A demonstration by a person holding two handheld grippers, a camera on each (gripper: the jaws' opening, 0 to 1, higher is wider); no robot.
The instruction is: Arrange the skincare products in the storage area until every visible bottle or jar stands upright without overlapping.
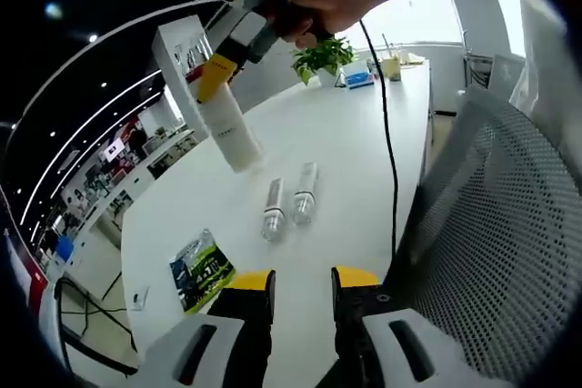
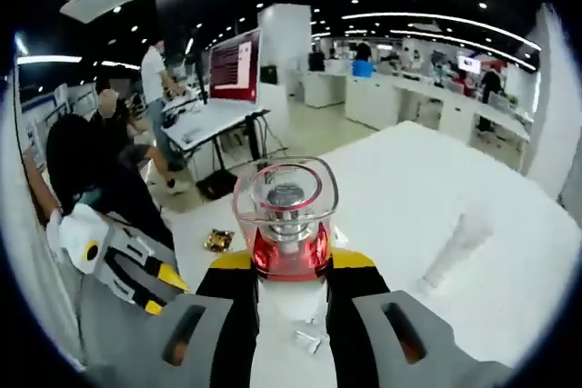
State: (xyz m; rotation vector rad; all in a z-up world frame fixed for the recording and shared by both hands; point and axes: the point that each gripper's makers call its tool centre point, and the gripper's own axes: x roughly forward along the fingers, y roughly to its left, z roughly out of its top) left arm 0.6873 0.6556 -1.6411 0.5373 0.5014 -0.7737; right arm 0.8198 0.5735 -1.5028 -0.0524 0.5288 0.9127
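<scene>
My right gripper (image 1: 216, 74), held by a hand, is shut on a tall white bottle (image 1: 229, 129) that hangs tilted above the white table (image 1: 346, 134). In the right gripper view the bottle (image 2: 285, 215) shows a clear cap and a red collar beyond the yellow tips of my right gripper (image 2: 285, 265). Two small clear bottles (image 1: 273, 209) (image 1: 305, 193) lie side by side on the table under it. A white tube (image 2: 459, 244) rests on the table further right. My left gripper (image 1: 302, 281) is open over the near table edge, holding nothing, and my left gripper (image 2: 155, 283) shows low on the left.
A green packet (image 1: 200, 272) lies near the table's edge. A potted plant (image 1: 323, 56) and small items stand at the far end. A black cable (image 1: 386, 134) runs across the table. A mesh chair back (image 1: 491, 243) is close on the right. People stand by desks (image 2: 159, 79).
</scene>
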